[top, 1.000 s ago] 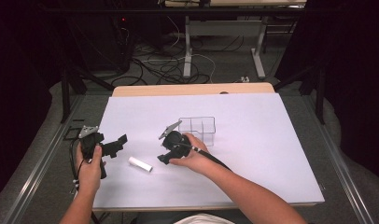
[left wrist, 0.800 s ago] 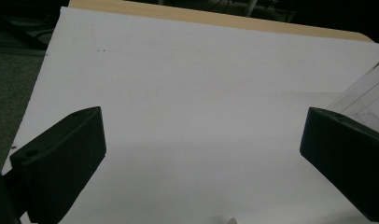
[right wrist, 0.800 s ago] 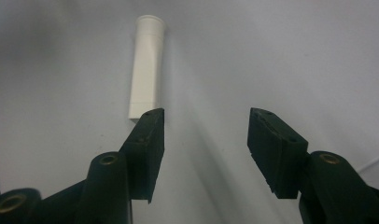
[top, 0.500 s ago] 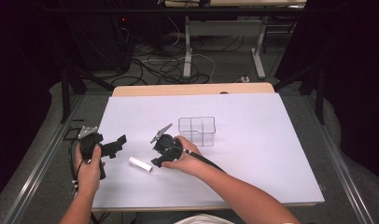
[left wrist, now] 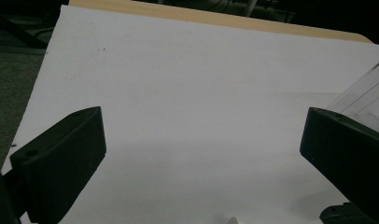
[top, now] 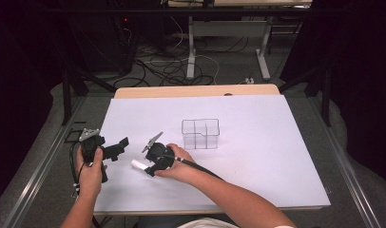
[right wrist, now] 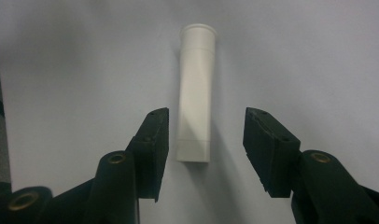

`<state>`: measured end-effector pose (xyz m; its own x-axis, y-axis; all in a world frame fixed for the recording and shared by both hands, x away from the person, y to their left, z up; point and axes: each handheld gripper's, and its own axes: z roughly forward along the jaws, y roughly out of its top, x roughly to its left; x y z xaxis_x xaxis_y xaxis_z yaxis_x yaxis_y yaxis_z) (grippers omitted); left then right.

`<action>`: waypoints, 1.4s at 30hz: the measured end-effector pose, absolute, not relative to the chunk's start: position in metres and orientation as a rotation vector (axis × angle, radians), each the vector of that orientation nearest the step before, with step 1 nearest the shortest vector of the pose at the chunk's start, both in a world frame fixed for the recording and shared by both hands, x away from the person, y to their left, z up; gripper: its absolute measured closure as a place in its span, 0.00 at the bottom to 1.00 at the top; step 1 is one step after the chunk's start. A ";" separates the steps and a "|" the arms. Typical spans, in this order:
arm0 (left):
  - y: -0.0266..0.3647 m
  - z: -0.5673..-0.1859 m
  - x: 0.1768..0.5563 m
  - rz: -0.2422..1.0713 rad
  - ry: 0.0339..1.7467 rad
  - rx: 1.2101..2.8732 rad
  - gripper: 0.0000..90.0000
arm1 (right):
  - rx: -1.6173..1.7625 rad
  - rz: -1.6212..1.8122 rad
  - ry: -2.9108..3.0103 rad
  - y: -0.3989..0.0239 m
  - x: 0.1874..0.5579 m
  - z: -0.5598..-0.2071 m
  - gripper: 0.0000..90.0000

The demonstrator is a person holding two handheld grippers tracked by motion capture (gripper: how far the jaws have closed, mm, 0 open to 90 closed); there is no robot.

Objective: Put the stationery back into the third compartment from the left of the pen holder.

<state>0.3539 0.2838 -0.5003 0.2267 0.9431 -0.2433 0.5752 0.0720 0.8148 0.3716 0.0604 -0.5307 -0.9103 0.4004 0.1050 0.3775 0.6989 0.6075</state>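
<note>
White tube point(right wrist: 195, 93) lies between right fingers point(right wrist: 152, 144), untouched.

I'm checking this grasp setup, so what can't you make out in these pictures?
- White tube, high view: its near end is hidden under the right hand-held gripper.
- Clear divided box, left gripper view: cut off by the right edge and a jaw.
- White tube, left gripper view: cut off by the bottom edge.
</note>
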 end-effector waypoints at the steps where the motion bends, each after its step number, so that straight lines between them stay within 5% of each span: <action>1: 0.284 -0.500 0.354 0.520 1.454 1.612 0.00 | 0.648 1.003 2.864 0.062 0.372 -0.533 0.56; 12: 0.282 -0.503 0.354 0.510 1.457 1.624 0.00 | 0.653 0.949 2.866 0.072 0.369 -0.548 0.60; 19: 0.280 -0.503 0.355 0.505 1.451 1.635 0.00 | 0.682 0.946 2.859 0.071 0.370 -0.547 0.78; 42: 0.272 -0.499 0.354 0.488 1.418 1.636 0.00 | 0.760 1.057 2.791 0.057 0.373 -0.542 0.79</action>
